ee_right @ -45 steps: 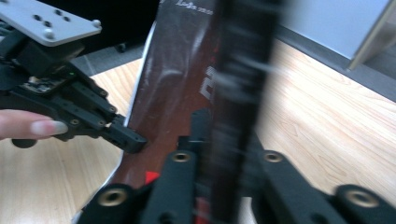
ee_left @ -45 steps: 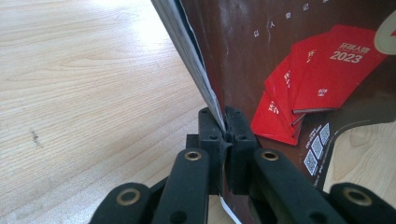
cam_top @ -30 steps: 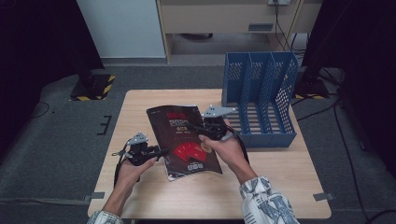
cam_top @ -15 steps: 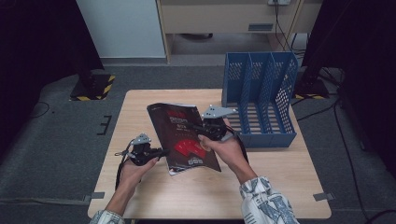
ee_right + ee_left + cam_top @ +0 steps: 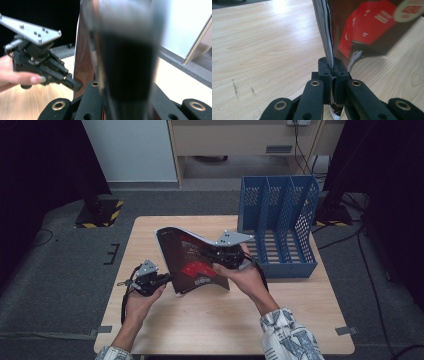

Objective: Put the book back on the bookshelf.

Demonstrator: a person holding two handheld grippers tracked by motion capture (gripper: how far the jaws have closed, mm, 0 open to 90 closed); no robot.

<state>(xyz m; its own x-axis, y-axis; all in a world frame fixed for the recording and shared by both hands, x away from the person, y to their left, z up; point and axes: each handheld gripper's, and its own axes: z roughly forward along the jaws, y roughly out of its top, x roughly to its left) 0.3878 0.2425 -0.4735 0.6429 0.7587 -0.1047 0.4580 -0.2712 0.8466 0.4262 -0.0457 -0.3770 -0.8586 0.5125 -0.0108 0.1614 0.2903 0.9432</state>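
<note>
A dark magazine with a red cover picture hangs bent over the wooden table, held from both sides. My left gripper has just been closing and is shut on its lower left edge; in the left gripper view the pads pinch the page stack. My right gripper holds the right edge, lifted off the table. Its jaws have just been opening slightly, with the blurred magazine still between them. The left gripper also appears in the right gripper view, touching the cover.
A blue three-slot file rack lies on the table's far right, just behind my right hand. Bare wood stretches to the left of the magazine and along the near edge. Dark floor surrounds the table.
The left jaws have come together on the magazine's edge. The magazine's far side has risen and curled upward; both hands stay nearly where they were.
</note>
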